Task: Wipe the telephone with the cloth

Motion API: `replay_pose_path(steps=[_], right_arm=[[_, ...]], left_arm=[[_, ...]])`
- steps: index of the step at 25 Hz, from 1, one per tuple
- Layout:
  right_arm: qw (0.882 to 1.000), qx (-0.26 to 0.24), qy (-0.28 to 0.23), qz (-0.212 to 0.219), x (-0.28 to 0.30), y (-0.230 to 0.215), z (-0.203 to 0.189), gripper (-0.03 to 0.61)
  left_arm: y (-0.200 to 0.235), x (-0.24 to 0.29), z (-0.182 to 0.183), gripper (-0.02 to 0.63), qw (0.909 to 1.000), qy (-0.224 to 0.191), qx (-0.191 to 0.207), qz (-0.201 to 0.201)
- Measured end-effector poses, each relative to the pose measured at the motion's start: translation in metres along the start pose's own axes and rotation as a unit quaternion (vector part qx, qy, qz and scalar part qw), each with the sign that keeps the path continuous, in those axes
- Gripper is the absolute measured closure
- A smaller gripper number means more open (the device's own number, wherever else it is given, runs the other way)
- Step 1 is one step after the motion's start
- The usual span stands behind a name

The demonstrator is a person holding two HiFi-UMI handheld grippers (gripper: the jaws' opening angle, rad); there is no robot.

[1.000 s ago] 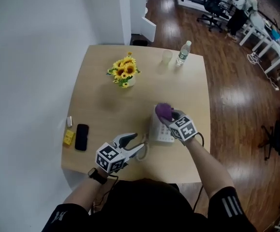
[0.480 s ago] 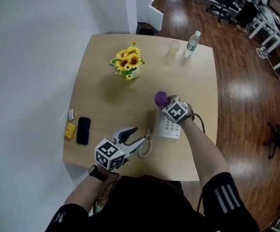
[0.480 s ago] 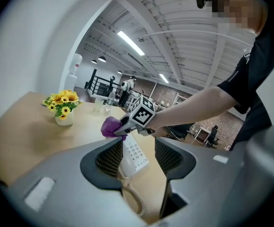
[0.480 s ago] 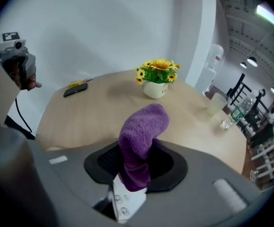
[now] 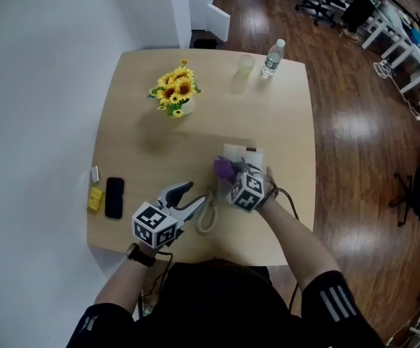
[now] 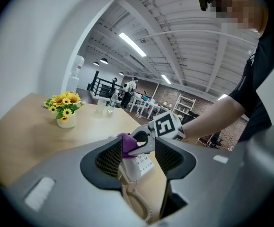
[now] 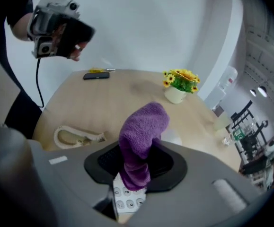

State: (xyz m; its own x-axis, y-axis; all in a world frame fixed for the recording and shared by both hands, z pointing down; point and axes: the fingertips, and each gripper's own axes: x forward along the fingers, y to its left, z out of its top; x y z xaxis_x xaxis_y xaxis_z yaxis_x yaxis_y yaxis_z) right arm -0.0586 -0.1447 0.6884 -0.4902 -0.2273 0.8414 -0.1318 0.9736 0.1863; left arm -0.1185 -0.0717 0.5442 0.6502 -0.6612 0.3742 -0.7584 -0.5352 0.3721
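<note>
Two hand-held grippers: right (image 5: 231,174) clamps the purple cloth (image 7: 142,131) on the telephone (image 5: 240,154) keypad, near-right on the tabletop (image 5: 144,122). Left (image 5: 189,196) gapes empty by the handset (image 5: 207,218). Cloth looks soft, light, floppy; pinch its bunched middle.

Light wooden square table (image 5: 282,122) bears: white push-button telephone (image 5: 239,153) towards the front edge, white handset (image 5: 206,216) near it, potted yellow sunflowers (image 5: 172,93), clear plastic cup (image 5: 246,64) beside clear water bottle (image 5: 271,57), black smartphone (image 5: 114,197) beside small yellow block (image 5: 95,199)

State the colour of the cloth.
The cloth is purple, clearest in the right gripper view.
</note>
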Motion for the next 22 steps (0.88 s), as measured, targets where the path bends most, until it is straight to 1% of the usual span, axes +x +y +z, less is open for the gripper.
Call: replay_pose_path(steps=[3,7,11,13,16,17,20,22], right_arm=[[0.999,-0.039,0.005,0.002,-0.003,0.032,-0.007,0.449],[0.996,-0.085,0.024,0.019,-0.005,0.070,-0.021,0.449],[0.992,-0.115,0.040,0.034,0.002,0.101,-0.040,0.449],[0.990,-0.119,0.049,0.050,0.008,0.116,-0.052,0.449],[0.988,-0.098,0.064,0.102,0.008,0.139,-0.066,0.449],[0.989,-0.087,0.060,0.108,0.006,0.142,-0.068,0.449],[0.995,-0.027,0.016,0.093,-0.012,0.133,-0.059,0.449],[0.997,0.023,-0.022,0.073,-0.034,0.123,-0.050,0.449]], left_arm=[[-0.001,0.005,-0.002,0.408,1.0000,0.006,-0.004,-0.001],[-0.001,0.012,-0.002,0.408,1.0000,0.007,-0.003,0.001],[-0.005,0.021,-0.003,0.408,0.9999,0.013,0.001,0.003],[-0.005,0.026,-0.008,0.408,0.9997,0.023,0.004,0.006],[-0.002,0.035,-0.019,0.408,0.9992,0.039,-0.002,0.011],[-0.002,0.037,-0.021,0.408,0.9991,0.042,-0.004,0.012],[-0.002,0.046,-0.024,0.407,0.9984,0.050,-0.003,0.025],[0.003,0.057,-0.029,0.405,0.9963,0.072,-0.004,0.047]])
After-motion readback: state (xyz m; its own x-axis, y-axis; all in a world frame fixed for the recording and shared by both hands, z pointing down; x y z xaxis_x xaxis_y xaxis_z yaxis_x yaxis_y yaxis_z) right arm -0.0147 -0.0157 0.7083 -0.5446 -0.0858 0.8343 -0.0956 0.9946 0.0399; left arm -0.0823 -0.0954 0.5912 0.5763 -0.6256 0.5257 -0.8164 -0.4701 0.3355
